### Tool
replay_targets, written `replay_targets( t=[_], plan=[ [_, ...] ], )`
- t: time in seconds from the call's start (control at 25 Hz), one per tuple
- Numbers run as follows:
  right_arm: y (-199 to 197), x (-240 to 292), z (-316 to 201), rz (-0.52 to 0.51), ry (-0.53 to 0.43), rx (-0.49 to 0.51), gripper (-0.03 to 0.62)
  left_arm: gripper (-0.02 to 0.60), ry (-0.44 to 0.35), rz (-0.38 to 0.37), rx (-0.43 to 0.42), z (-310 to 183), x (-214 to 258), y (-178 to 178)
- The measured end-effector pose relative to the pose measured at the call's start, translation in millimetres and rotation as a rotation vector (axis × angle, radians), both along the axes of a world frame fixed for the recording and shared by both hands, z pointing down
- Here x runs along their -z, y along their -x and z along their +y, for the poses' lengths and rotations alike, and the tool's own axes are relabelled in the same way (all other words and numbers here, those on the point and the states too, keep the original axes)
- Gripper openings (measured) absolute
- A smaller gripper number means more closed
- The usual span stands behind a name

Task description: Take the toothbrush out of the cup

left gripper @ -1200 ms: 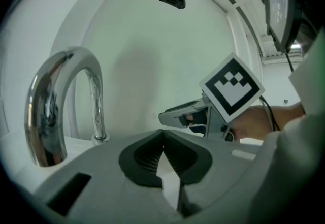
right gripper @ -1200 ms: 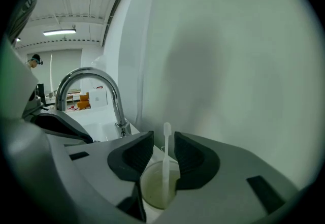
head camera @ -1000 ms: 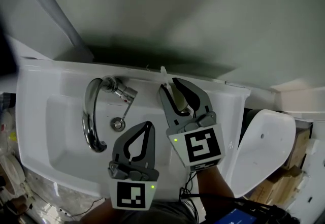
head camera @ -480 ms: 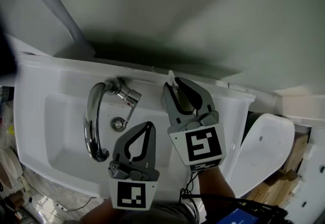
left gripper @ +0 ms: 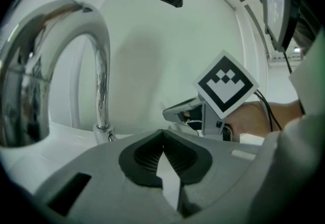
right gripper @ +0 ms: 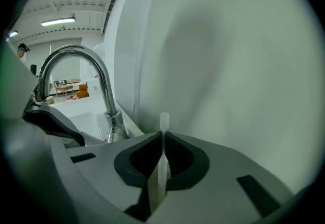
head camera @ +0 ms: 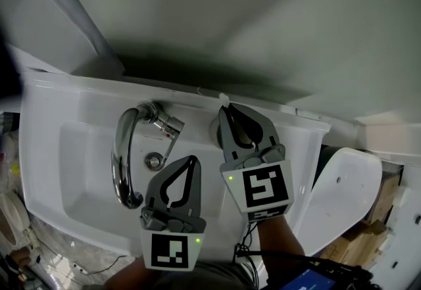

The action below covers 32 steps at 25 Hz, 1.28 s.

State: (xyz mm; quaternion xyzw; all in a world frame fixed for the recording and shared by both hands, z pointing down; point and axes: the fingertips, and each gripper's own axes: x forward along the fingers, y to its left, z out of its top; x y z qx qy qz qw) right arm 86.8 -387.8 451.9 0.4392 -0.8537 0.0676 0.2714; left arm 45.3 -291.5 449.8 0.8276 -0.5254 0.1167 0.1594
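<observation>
While right tongs [right gripper: 162, 135] close, pinching toothbrush [right gripper: 164, 119] | left tongs [left gripper: 163, 132]: tips together

Dim light, shadow behind sink [head camera: 59, 111], fisheye vignetting, blurred foreground

I can't read any words, numbers or brand names anywhere here. The left cube [head camera: 170, 250] and the right cube [head camera: 259, 187] each show only a black-and-white pattern of squares, with no letters in it.

Pale green wall [head camera: 263, 19], white sink [head camera: 46, 125], chrome tap [head camera: 119, 158], ceiling strip light [right gripper: 58, 22]
</observation>
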Motion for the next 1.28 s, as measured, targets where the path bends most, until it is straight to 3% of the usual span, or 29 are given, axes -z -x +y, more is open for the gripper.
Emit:
replay_targets(
  t=[0.36, 0.68, 1.08, 1.28],
  plan=[
    [-10.6, 34.9, 12.9, -0.102, -0.075, -0.034, 0.021, 0.014, -0.053, -0.015, -0.027, 9.6, 27.1, -6.9],
    [-9.9, 93.9, 37.8, -0.180, -0.206, -0.058, 0.021, 0.015, -0.133, -0.014, -0.055, 23.6, 66.7, -5.3],
    [-11.5, 184.0, 107.0, -0.237, -0.402, -0.157, 0.021, 0.015, -0.301, 0.010, -0.131, 66.8, 140.1, -0.4],
    [-11.4, 198.3, 157.8, -0.240, -0.452, -0.222, 0.021, 0.015, -0.378, 0.020, -0.161, 92.8, 169.5, 8.1]
  ],
)
